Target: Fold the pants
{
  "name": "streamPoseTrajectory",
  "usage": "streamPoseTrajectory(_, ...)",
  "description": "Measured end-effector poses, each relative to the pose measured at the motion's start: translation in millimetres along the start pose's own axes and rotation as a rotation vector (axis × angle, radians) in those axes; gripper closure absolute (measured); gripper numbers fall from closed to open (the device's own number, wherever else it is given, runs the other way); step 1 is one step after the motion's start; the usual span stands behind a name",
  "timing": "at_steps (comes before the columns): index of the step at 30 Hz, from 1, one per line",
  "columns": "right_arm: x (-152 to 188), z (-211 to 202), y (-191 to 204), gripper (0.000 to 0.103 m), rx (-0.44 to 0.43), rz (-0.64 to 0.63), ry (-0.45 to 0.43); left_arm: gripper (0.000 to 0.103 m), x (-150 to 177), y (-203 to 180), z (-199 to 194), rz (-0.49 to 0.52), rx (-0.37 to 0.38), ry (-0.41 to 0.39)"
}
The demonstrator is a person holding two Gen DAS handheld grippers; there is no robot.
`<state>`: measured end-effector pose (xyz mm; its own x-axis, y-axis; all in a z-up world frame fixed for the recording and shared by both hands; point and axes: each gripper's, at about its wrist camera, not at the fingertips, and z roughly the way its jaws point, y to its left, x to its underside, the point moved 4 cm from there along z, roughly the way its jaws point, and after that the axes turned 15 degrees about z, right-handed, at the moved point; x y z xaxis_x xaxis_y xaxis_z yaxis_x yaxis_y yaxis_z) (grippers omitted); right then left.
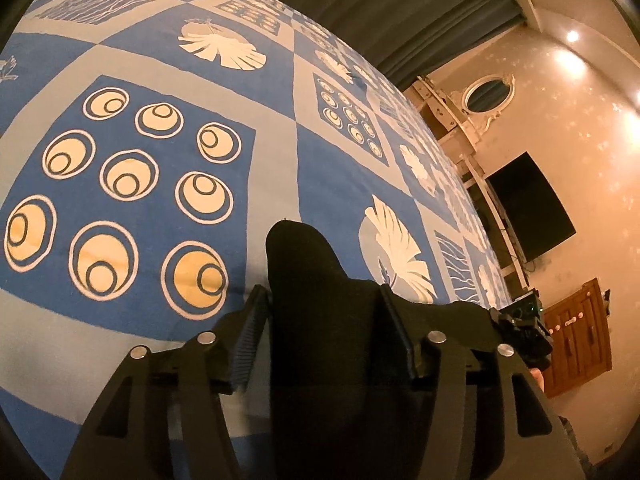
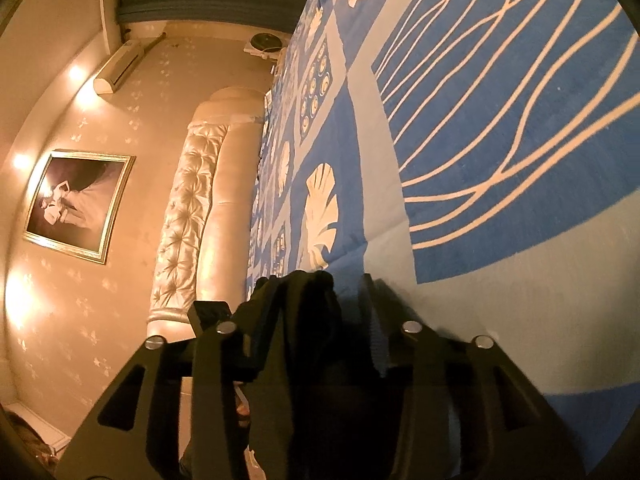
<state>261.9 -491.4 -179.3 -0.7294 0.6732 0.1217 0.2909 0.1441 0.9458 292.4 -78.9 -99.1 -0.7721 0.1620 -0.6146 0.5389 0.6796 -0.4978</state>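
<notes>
In the left wrist view, the pants are showing as a dark, almost black fold of cloth rising in a rounded peak between the fingers of the left gripper. The cloth is lying over the blue bedspread, which is printed with cream rings, leaf shapes and wavy lines. The jaws are standing apart; the fabric is sitting close against the right finger, while a gap is showing between it and the ribbed pad of the left finger, so the pads are not pressing on it. This gripper is tilting down toward the bed, with a dark curtain, an oval wall ornament, a dark screen and a wooden cabinet lying beyond the bed's edge. In the right wrist view, the pants are appearing as a bunched, creased dark mass between the fingers of the right gripper, above the bedspread. The view is rolled so that the bed is running up the right side. The cloth is lying against the left finger, while the right finger's pad is standing clear of it, so the jaws are partly spread and not clamping. A tufted headboard, a framed picture and a wall air conditioner are filling the left side.
</notes>
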Motion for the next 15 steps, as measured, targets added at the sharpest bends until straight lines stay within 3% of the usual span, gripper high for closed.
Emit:
streamPoseTrajectory(6,14.5,-17.1,5.1,0.041,0.009,-0.020,-0.044,0.043,12.8,-3.1,-14.5,-0.022,0.013,0.007)
streamPoseTrajectory(8,21.9,-26.8,4.9,0.038,0.019,-0.031,-0.057,0.038,23.3,-3.2,-24.4,-0.036,0.027,0.004)
streamPoseTrajectory(15,67.0,-63.8,-8.8,0.033,0.078,-0.048,-0.086,0.036,76.6,-7.8,-70.0,-0.088,0.063,-0.015)
